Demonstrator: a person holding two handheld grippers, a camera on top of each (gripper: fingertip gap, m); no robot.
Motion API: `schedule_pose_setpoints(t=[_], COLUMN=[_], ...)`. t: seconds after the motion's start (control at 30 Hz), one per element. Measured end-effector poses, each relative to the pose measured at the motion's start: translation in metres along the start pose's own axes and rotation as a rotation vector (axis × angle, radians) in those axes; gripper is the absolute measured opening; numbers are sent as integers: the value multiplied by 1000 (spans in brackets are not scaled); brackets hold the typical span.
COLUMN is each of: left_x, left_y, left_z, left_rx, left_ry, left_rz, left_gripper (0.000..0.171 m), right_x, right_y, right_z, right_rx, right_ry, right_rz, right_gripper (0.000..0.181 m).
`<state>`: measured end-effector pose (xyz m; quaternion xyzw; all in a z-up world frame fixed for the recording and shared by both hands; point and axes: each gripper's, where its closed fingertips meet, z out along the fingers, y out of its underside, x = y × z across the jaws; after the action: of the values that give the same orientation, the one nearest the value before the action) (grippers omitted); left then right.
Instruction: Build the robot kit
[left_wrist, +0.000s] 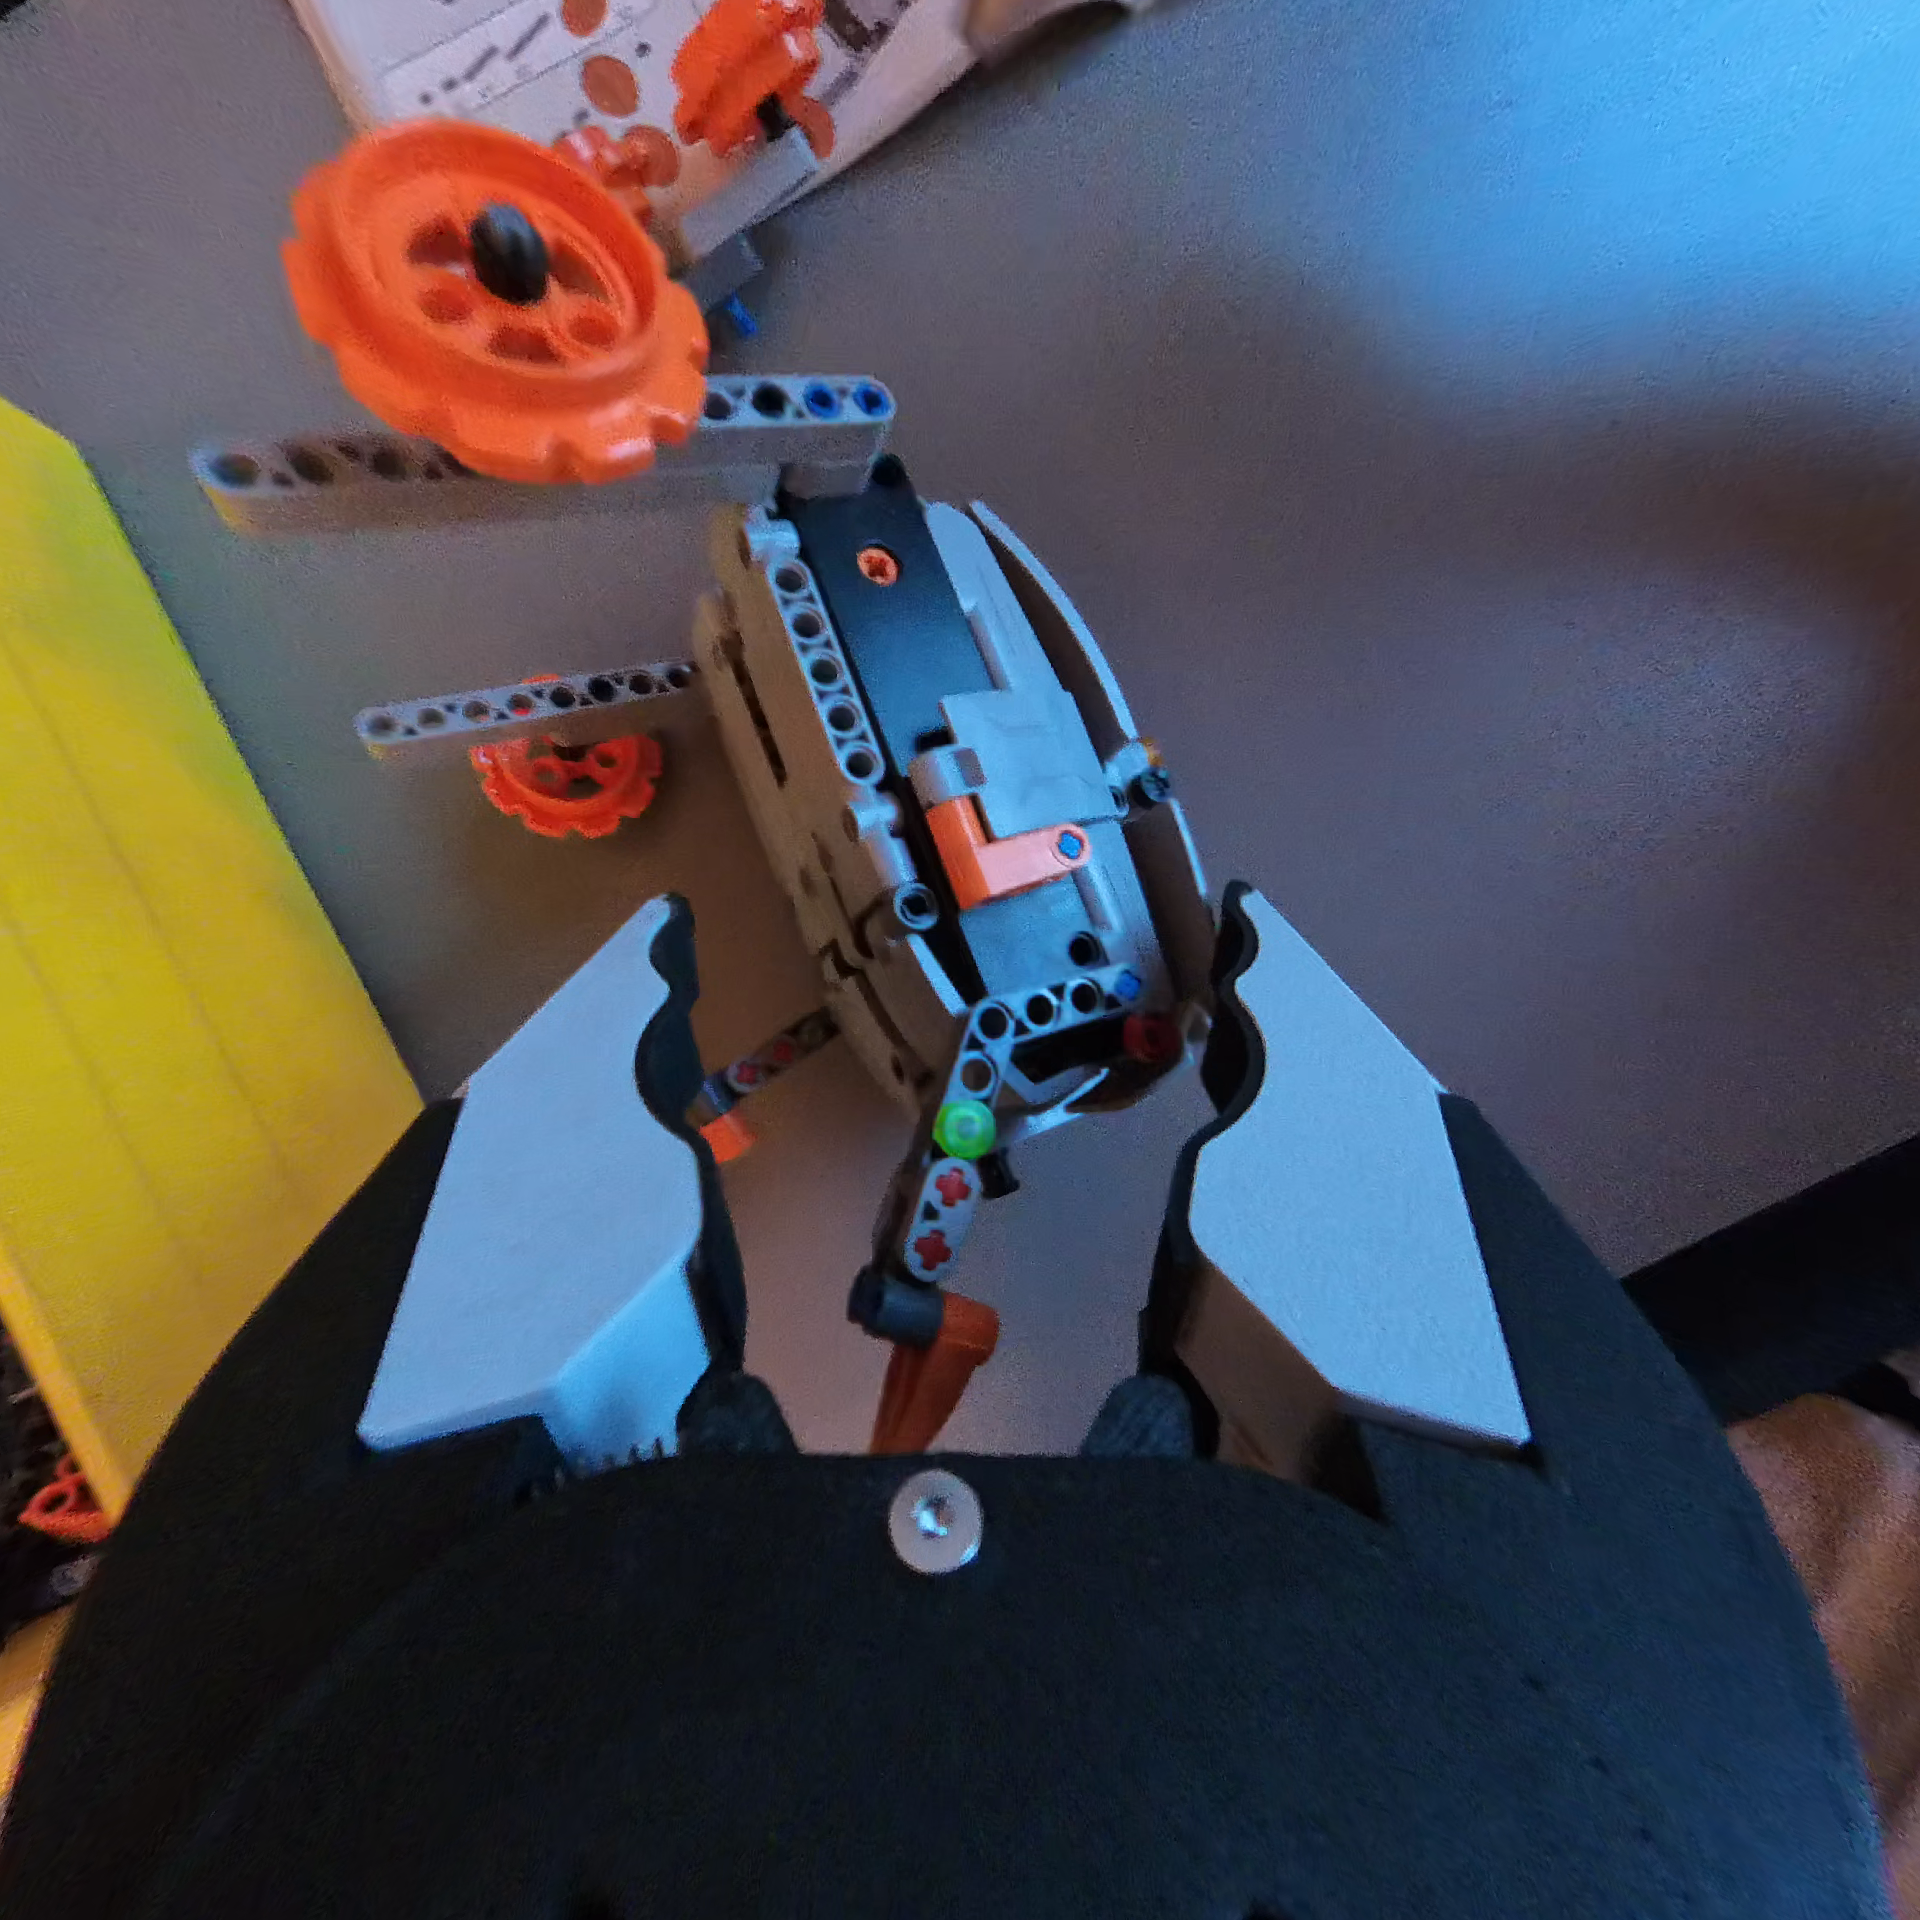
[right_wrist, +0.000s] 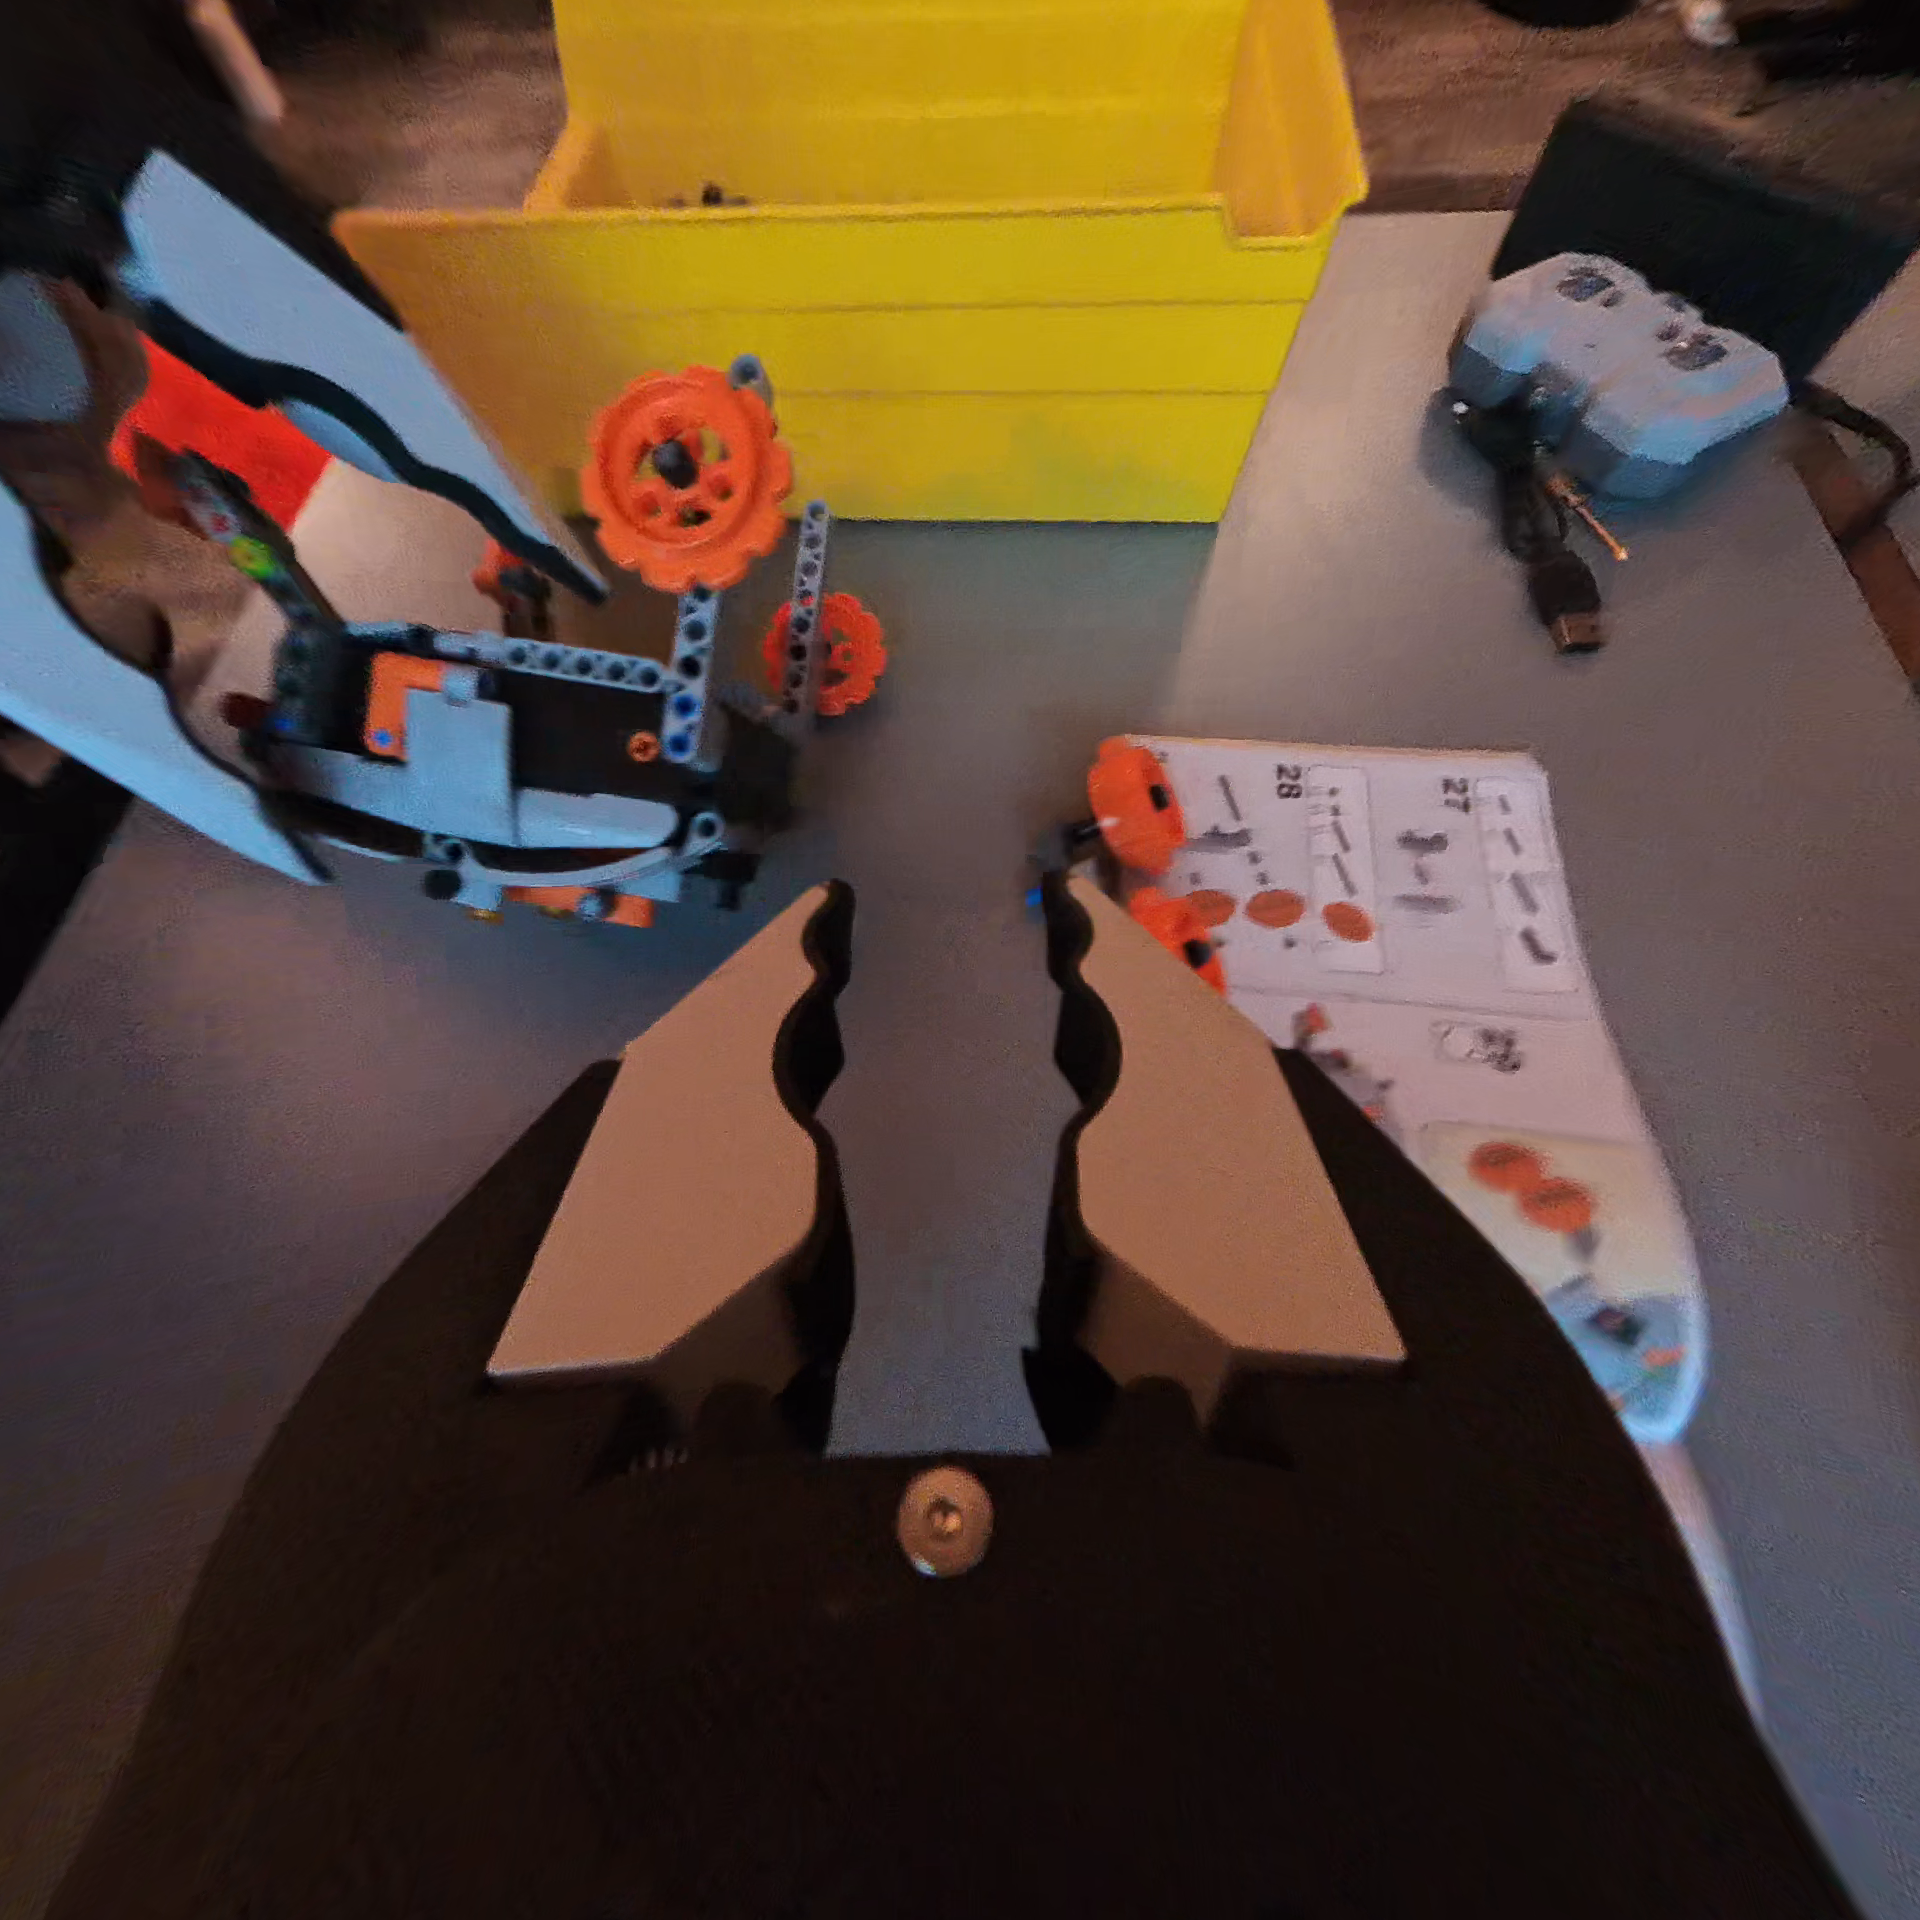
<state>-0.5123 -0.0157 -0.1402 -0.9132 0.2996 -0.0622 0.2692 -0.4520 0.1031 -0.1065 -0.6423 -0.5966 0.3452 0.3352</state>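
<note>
A brick-built model (left_wrist: 904, 665) with a grey and black hull, orange parts and grey beams stands on the grey table (left_wrist: 1403, 623). It carries a large orange wheel (left_wrist: 488, 301) and a small orange wheel (left_wrist: 569, 784). My left gripper (left_wrist: 956, 914) is open, its fingers on either side of the model's rear end, and the right finger (left_wrist: 1309, 1143) is close against the hull. In the right wrist view the model (right_wrist: 582, 727) and left gripper (right_wrist: 454, 732) are at the left. My right gripper (right_wrist: 948, 899) is open and empty above the table, beside a small orange sub-assembly (right_wrist: 1138, 795).
A yellow bin (right_wrist: 883, 343) stands behind the model and also shows in the left wrist view (left_wrist: 125, 831). An open instruction booklet (right_wrist: 1403, 935) lies at the right under the sub-assembly. A grey device with a cable (right_wrist: 1610, 364) sits at the back right. Some 15 centimetres of space lies between my two pairs of fingers.
</note>
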Motion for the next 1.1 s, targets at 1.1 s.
schedule_pose_setpoints(t=[1.1], left_x=[2], left_y=[0], left_z=[-64], left_rx=[480], left_ry=[153], left_rz=[41], left_gripper=[77], right_x=[-365], right_y=[154], right_z=[-103], right_rx=[-438], right_ry=[164], right_rz=[164], right_gripper=[50])
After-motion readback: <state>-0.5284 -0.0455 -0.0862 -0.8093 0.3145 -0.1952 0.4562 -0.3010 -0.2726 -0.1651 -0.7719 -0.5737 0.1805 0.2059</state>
